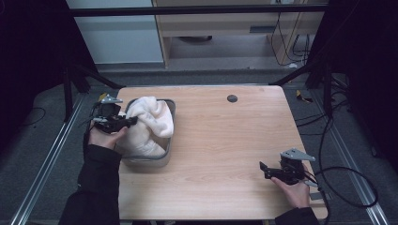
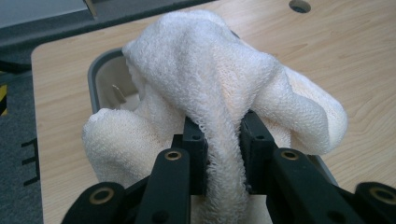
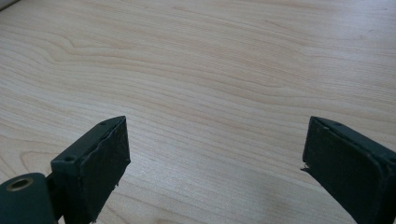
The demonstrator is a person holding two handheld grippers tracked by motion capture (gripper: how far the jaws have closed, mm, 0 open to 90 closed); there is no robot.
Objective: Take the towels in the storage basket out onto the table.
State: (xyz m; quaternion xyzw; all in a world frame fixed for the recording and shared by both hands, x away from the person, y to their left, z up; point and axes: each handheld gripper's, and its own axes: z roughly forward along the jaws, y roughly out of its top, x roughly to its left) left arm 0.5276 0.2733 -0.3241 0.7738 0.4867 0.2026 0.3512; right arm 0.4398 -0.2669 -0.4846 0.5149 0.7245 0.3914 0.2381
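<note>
high view: your left gripper [image 1: 126,121] pinches the white towel [image 1: 150,123], bunched half in the grey bin [image 1: 170,107] at far left. left gripper view: jaws clamp a towel fold, so it isn't fully in or out yet. right gripper view: your right gripper [image 3: 215,163] gapes empty over the bare table [image 3: 224,60].

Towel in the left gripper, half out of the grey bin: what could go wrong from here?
1. The left gripper pinches only a narrow fold of the white towel; the bulk may slip free.
2. The towel drapes over the rim of the grey bin, so a pull could drag or tip the bin.
3. The right gripper is open, far across the table, not bracing the bin.
</note>
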